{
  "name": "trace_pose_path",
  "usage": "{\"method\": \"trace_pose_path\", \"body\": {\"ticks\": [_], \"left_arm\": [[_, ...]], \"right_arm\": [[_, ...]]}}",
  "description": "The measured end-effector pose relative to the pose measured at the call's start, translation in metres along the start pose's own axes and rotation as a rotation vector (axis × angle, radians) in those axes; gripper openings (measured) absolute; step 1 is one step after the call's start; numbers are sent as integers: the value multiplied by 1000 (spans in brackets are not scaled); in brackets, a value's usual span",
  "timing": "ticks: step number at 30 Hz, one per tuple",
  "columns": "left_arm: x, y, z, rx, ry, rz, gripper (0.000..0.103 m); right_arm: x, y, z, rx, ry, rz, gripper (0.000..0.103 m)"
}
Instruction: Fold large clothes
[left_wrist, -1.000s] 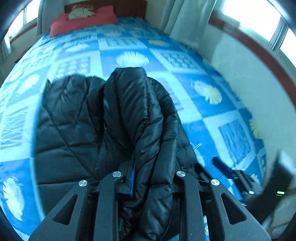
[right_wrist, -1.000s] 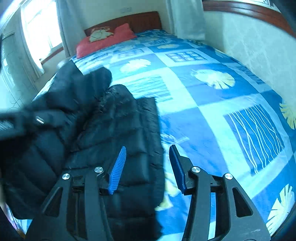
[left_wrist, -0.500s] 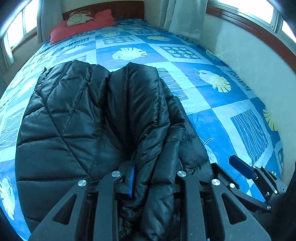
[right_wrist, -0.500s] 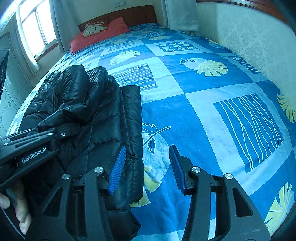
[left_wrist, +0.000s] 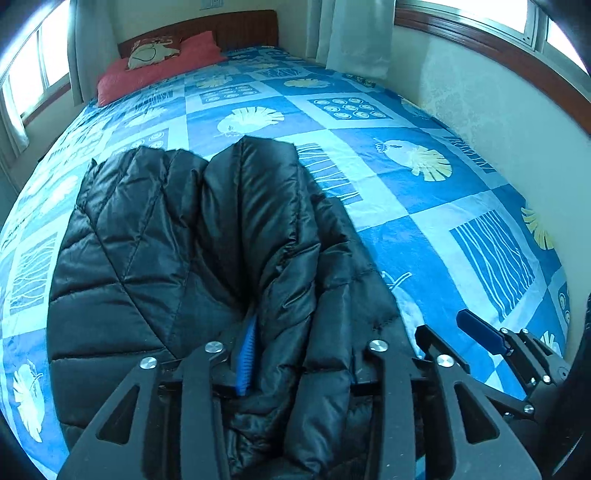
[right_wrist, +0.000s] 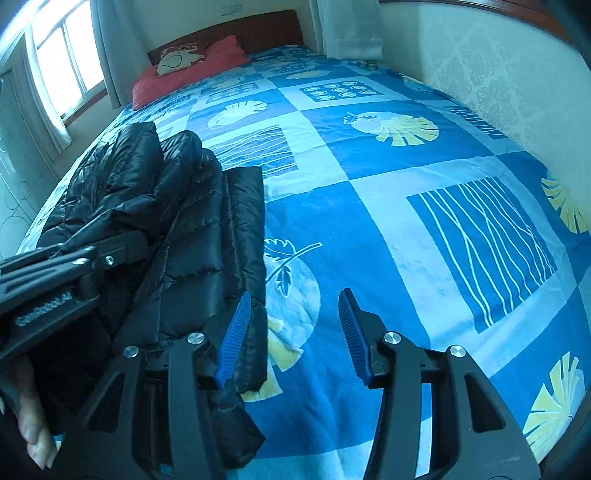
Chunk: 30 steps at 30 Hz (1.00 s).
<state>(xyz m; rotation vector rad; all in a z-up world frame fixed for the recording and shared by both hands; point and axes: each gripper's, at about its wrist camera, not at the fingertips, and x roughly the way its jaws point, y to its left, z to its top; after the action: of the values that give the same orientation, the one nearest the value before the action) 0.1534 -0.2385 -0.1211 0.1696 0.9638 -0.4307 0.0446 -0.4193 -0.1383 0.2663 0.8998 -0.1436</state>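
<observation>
So, quick rundown, everything placed relative to the black puffer jacket (left_wrist: 192, 251):

Jacket: lying on the blue patterned bedspread (left_wrist: 424, 229), on the window side of the bed, bunched into thick folds along its middle.

Left gripper (left_wrist: 295, 369): clamped on a fat fold of the jacket at its near end; the padding bulges up between the two fingers, and only one blue pad (left_wrist: 246, 360) peeks out.

Right gripper (right_wrist: 291, 332): fingers spread wide with only bedspread between them. Its left blue pad (right_wrist: 234, 334) sits right over the jacket's right edge; can't tell if it's touching.

Jacket edges: right edge (right_wrist: 258, 258) runs fairly straight up the bed; far end is two rounded humps.

Open room: loads of bare bedspread right of the jacket, out to the wall (right_wrist: 498, 74), and beyond its far end up to the red pillow (left_wrist: 159, 70) at the wooden headboard (left_wrist: 243, 29).

Left of the jacket: just a narrow strip of bedspread before the bed drops off.

Hand (right_wrist: 33, 435): bare fingers show at the lower left of the right wrist view, behind the left gripper's body.
</observation>
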Motion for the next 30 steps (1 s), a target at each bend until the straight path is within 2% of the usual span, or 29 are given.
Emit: {"method": "trace_pose_path", "body": {"ticks": [7, 11, 16, 20, 30], "left_arm": [[-20, -19, 0, 21, -34, 13, 55], [-31, -24, 3, 41, -37, 24, 55], [-55, -25, -7, 37, -49, -30, 55], [-71, -27, -16, 55, -75, -30, 55], [-108, -11, -21, 29, -151, -38, 55]], "right_arm": [[-9, -15, 0, 28, -14, -17, 49], [-15, -23, 0, 45, -22, -24, 49], [-19, -25, -1, 39, -25, -29, 49], [-25, -24, -2, 34, -14, -33, 49], [-92, -4, 10, -17, -103, -50, 50]]}}
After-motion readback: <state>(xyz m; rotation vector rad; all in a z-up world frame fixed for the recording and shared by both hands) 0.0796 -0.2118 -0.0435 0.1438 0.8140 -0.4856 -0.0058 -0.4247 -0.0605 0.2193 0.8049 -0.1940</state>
